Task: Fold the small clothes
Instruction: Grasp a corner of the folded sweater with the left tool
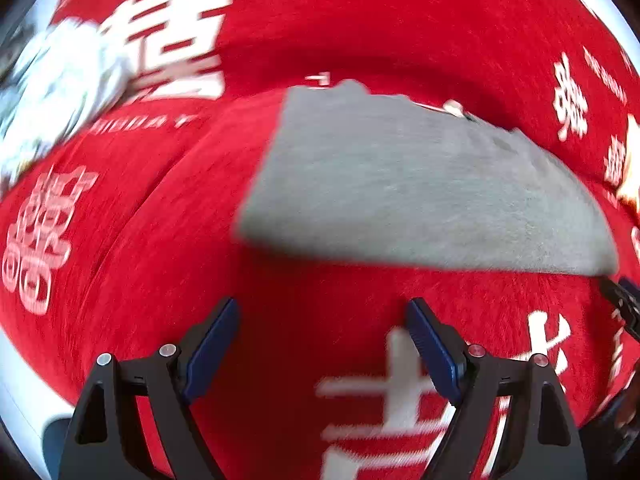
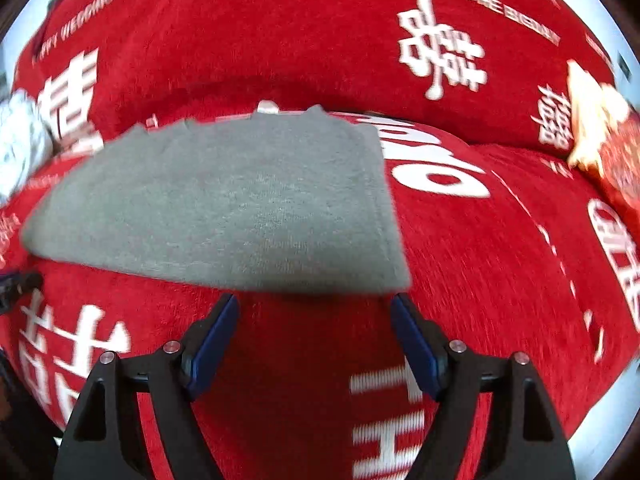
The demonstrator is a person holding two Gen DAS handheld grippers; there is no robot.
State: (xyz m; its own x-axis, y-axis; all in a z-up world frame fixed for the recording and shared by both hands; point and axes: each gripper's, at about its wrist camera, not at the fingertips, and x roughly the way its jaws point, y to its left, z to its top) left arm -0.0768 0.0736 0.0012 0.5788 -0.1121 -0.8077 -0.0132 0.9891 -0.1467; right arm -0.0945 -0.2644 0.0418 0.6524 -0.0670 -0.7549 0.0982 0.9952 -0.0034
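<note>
The left gripper (image 1: 322,308) stands wide and empty, the grey folded garment (image 1: 404,184) lying ahead and to its right on the red printed cover (image 1: 168,216). Only its view shows the white bundle (image 1: 52,92) clearly, far left. The right gripper (image 2: 314,304), wide and empty too, has its tips just short of the garment's near edge; only there an orange cushion (image 2: 600,136) appears far right.

One grey folded garment (image 1: 404,184) lies on one red cover (image 1: 360,40) printed with white characters. Left of the garment sits one white crumpled bundle (image 1: 52,92); right of it, one cream-and-red item (image 2: 604,136) — too blurred to identify. Two hand-held grippers — the left hand-held gripper (image 1: 322,344) and the right hand-held gripper (image 2: 314,340) — each show two blue pads, near the garment's front edge.
</note>
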